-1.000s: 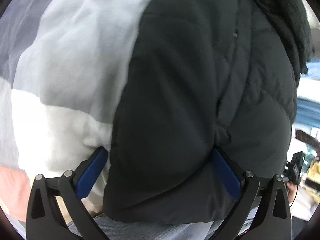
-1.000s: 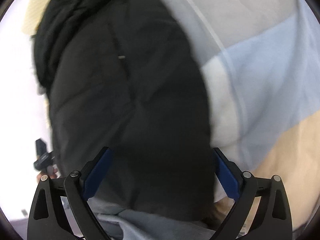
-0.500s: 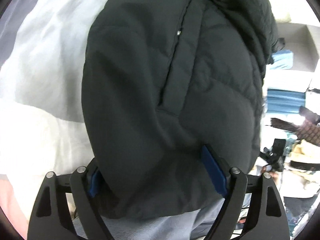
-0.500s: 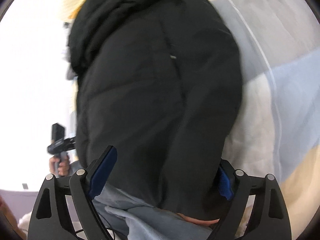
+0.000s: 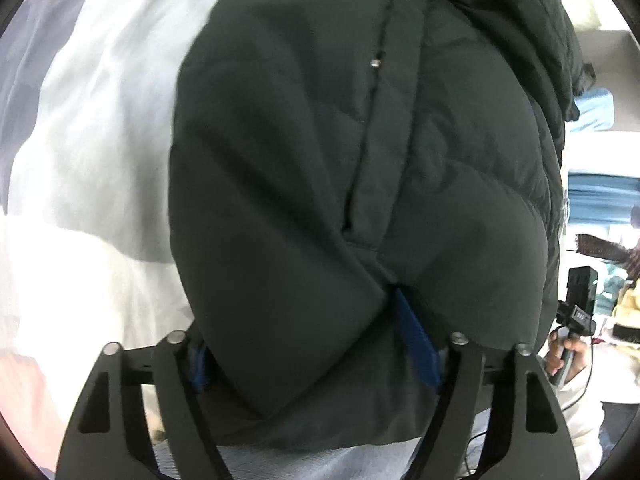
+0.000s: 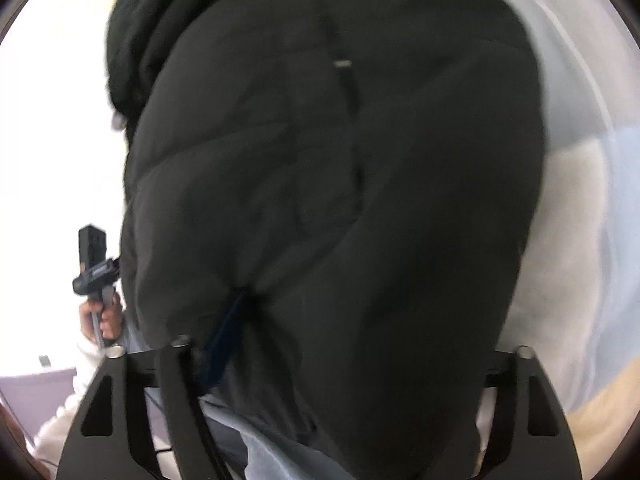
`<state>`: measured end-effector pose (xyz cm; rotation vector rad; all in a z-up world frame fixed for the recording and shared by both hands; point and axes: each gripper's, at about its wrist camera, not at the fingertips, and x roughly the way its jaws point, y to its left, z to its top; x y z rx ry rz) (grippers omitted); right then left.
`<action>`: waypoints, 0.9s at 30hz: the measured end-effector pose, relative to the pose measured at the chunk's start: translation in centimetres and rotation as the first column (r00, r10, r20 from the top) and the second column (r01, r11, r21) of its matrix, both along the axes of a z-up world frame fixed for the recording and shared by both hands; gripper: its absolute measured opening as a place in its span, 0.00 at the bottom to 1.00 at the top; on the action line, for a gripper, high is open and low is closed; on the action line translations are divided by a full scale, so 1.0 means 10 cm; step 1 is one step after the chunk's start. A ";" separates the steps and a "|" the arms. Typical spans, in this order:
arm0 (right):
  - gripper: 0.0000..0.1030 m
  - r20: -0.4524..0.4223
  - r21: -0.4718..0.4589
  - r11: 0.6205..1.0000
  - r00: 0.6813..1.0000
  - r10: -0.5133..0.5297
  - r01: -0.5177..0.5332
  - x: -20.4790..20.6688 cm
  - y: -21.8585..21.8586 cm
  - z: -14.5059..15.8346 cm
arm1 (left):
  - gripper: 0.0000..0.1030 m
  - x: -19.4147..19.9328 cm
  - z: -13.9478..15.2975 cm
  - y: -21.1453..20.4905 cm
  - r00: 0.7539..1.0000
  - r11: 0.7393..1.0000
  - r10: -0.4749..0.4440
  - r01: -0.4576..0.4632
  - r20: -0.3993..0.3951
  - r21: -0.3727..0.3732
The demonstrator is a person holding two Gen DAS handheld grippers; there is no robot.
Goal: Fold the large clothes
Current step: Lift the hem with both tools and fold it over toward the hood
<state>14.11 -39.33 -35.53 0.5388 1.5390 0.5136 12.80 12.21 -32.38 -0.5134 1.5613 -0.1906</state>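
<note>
A black padded jacket (image 5: 340,180) fills both views, with its zip strip running up the middle and its hood at the top; it also fills the right wrist view (image 6: 320,200). My left gripper (image 5: 308,344) is shut on the jacket's lower hem, the fabric bulging between its blue pads (image 5: 416,344). My right gripper (image 6: 344,344) is shut on the hem too; one blue pad (image 6: 224,332) shows and the other is hidden under the fabric.
A patchwork bedcover (image 5: 88,152) in white, grey and pale blue lies under the jacket; it also shows on the right in the right wrist view (image 6: 580,200). The other hand-held gripper shows at each view's edge (image 5: 576,312) (image 6: 96,276). Shelves with folded blue cloth (image 5: 596,196) stand at right.
Both grippers have closed from wide open onto the jacket's hem. The jacket has risen and shifted toward the middle of each view.
</note>
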 end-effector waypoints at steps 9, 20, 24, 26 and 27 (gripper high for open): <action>0.16 0.143 -0.039 0.999 0.989 0.038 -0.033 -0.08 0.16 0.28 | 0.44 0.07 0.16 -0.27 0.993 0.997 -0.048 0.041 0.105 0.069; 0.12 0.225 -0.109 0.994 0.973 0.052 -0.027 0.01 0.62 0.40 | 0.19 -0.02 0.25 -0.73 0.966 0.979 -0.105 0.059 0.237 0.195; 0.11 0.288 -0.088 0.996 0.956 0.051 -0.027 -0.01 0.61 0.50 | 0.13 -0.02 0.28 -0.79 0.958 0.976 -0.111 0.055 0.266 0.211; 0.11 0.361 -0.037 0.999 0.932 0.034 -0.022 -0.05 0.62 0.62 | 0.09 -0.02 0.30 -0.78 0.949 0.981 -0.119 0.067 0.292 0.183; 0.11 0.395 -0.021 0.999 0.918 0.030 -0.024 -0.08 0.63 0.67 | 0.09 -0.02 0.34 -0.79 0.942 0.983 -0.119 0.068 0.313 0.170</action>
